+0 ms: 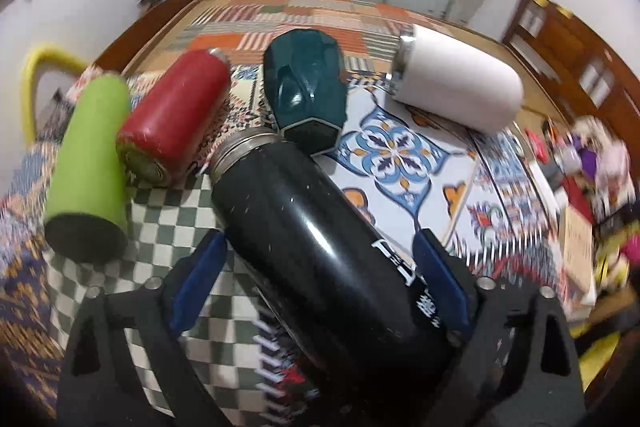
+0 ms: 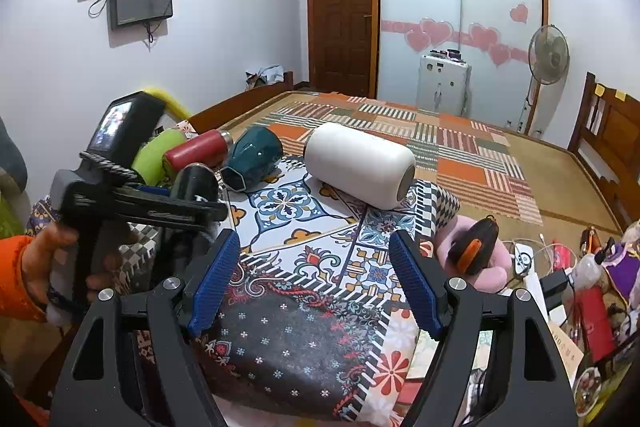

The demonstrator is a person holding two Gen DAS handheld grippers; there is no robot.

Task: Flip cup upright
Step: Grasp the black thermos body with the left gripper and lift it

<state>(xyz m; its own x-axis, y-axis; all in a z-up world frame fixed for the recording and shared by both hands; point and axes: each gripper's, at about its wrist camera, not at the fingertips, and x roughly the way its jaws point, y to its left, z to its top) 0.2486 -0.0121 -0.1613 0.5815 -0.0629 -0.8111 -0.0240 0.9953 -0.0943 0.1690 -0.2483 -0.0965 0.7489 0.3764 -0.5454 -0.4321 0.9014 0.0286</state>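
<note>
A black flask (image 1: 320,227) lies between the jaws of my left gripper (image 1: 320,251), its steel mouth pointing away. The blue pads (image 1: 200,275) stand on either side of it; the left pad shows a gap, so a firm hold is not clear. A green cup (image 1: 88,163), a red flask (image 1: 176,115), a dark teal faceted cup (image 1: 308,91) and a white cup (image 1: 456,83) lie on their sides on the patterned cloth. My right gripper (image 2: 316,255) is open and empty, hovering in front of the white cup (image 2: 360,167). The left gripper (image 2: 132,203) shows at left in the right wrist view with the black flask (image 2: 196,183).
A patchwork mat (image 2: 460,155) covers the bed behind. A pink cushion with a black and orange device (image 2: 476,247) lies at right. Clutter (image 2: 592,291) fills the right edge. A yellow chair back (image 1: 40,67) stands at far left.
</note>
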